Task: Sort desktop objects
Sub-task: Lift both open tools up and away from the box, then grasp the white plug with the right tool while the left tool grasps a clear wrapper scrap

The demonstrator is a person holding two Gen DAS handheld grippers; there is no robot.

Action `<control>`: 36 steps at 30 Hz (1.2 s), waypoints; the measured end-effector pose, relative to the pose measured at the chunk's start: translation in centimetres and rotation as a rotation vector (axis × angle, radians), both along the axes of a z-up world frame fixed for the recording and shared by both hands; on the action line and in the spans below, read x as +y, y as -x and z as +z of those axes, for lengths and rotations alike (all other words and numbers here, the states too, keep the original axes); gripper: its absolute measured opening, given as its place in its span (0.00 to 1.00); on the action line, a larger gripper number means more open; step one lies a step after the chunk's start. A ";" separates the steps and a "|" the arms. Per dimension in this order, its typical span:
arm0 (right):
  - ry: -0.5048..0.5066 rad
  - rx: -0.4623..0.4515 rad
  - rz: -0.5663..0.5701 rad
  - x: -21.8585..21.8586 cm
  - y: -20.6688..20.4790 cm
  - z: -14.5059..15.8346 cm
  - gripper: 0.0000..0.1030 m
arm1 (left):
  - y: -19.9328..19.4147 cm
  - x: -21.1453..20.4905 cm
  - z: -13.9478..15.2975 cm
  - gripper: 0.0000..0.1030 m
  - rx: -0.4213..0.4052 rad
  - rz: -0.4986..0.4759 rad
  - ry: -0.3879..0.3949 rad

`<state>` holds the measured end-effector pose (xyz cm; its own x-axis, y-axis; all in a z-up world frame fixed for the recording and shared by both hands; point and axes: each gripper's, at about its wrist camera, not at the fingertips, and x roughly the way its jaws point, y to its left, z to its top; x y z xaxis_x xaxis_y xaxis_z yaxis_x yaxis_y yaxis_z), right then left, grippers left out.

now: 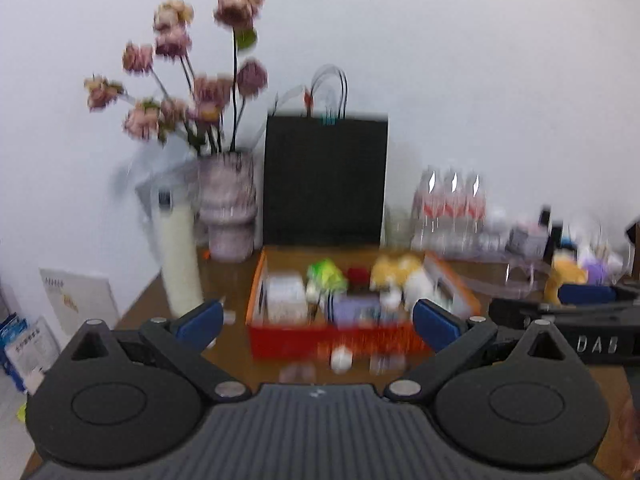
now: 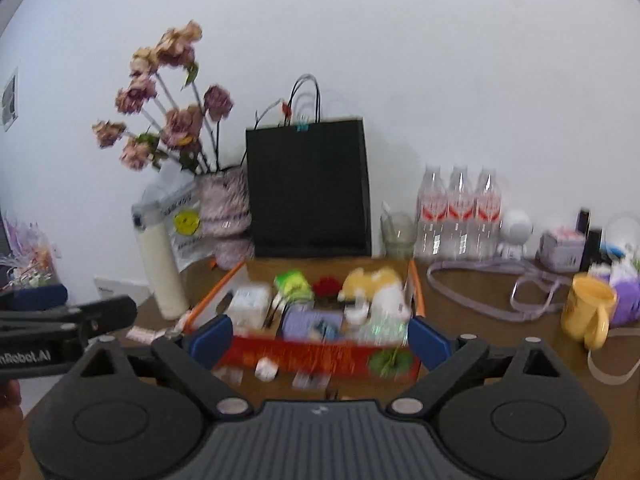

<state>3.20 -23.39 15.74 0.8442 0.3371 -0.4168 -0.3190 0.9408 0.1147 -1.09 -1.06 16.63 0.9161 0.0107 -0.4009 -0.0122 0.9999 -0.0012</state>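
An open red-orange box sits mid-table, filled with several small items: a yellow plush, a green packet and a purple card. A small white piece and some clear wrapped bits lie in front of the box. My left gripper hovers open before the box, nothing between its blue pads. My right gripper is likewise open and empty, facing the same box. Both views are blurred.
Behind the box stand a black paper bag, a vase of dried flowers, a tall white bottle, a glass and three water bottles. To the right lie a purple strap and a yellow mug.
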 end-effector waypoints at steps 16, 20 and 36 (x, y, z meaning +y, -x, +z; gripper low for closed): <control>-0.050 0.198 0.027 -2.6 10.5 -7.8 0.93 | 10.6 -0.5 -7.7 1.00 0.154 -0.137 0.094; -0.041 0.182 0.031 -3.5 11.7 -8.8 0.93 | 11.5 -0.3 -9.3 1.00 0.175 -0.125 0.087; -0.079 0.191 0.065 -1.8 5.8 -10.9 0.84 | 4.1 2.4 -11.8 0.97 0.236 -0.130 0.071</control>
<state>-2.58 -25.23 4.82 0.7279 0.4265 -0.5370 -0.3442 0.9045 0.2518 -5.18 1.32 4.87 0.7889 -0.1372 -0.5990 0.1083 0.9905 -0.0842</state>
